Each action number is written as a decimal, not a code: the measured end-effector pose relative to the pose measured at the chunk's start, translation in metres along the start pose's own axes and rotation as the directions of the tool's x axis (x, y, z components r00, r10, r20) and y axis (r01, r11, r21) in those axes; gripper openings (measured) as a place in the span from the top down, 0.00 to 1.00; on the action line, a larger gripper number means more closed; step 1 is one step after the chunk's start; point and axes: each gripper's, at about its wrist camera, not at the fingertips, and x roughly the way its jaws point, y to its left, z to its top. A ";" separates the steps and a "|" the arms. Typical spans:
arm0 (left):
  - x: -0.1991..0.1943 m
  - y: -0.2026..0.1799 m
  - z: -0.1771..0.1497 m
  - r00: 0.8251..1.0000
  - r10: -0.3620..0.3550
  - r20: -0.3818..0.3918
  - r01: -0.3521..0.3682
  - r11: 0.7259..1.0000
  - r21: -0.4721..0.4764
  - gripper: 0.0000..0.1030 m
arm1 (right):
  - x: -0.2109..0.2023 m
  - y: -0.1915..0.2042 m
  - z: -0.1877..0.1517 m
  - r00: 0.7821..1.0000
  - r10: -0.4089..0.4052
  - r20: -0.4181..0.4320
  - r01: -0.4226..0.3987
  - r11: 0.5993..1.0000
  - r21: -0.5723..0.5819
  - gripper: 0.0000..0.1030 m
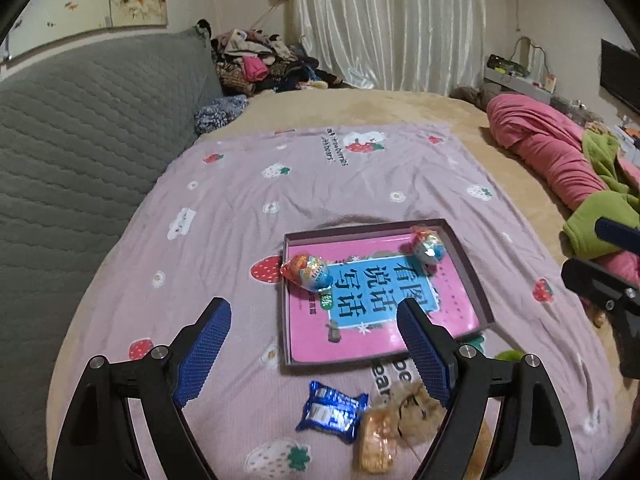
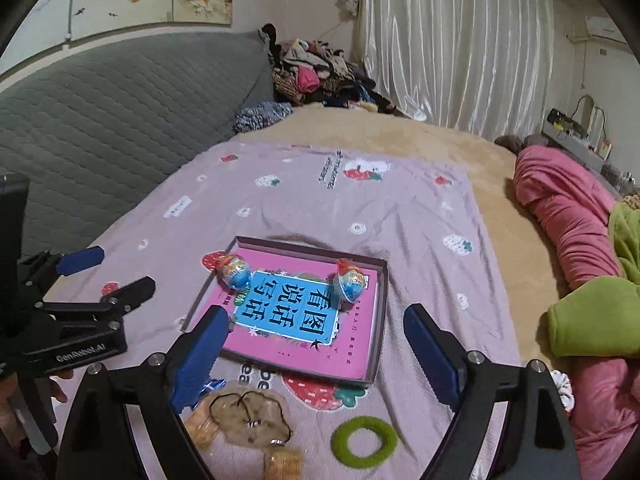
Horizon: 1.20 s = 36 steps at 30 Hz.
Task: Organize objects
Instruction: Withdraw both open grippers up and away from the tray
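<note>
A shallow dark box (image 1: 472, 276) (image 2: 382, 312) lies on the lilac strawberry sheet, with a pink and blue book (image 1: 360, 304) (image 2: 296, 316) inside. Two foil-wrapped toy eggs rest on the book, one at the left (image 1: 306, 272) (image 2: 236, 270) and one at the right (image 1: 429, 245) (image 2: 349, 283). In front of the box lie a blue snack packet (image 1: 332, 410), orange biscuit packs (image 1: 374, 440) (image 2: 282, 462), a furry brown scrunchie (image 1: 416, 412) (image 2: 250, 418) and a green hair ring (image 2: 364, 442). My left gripper (image 1: 314, 344) and right gripper (image 2: 316, 354) hang above these, both open and holding nothing.
A grey quilted headboard (image 1: 92, 128) runs along the left. A pink rolled duvet (image 1: 552, 152) and green cloth (image 2: 588, 320) lie on the right of the bed. Clothes (image 1: 260, 60) are piled at the far corner by the curtain (image 1: 392, 24).
</note>
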 end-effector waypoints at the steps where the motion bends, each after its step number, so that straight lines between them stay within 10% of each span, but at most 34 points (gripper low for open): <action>1: -0.008 -0.002 -0.003 1.000 -0.001 0.005 0.001 1.000 0.004 0.16 | -0.009 0.001 -0.001 1.000 -0.001 0.008 0.001 1.000 -0.005 0.13; 36: -0.088 -0.019 -0.122 1.000 -0.027 0.004 0.027 0.999 0.038 0.16 | -0.096 0.042 -0.119 0.996 0.073 0.056 -0.071 0.997 -0.027 0.13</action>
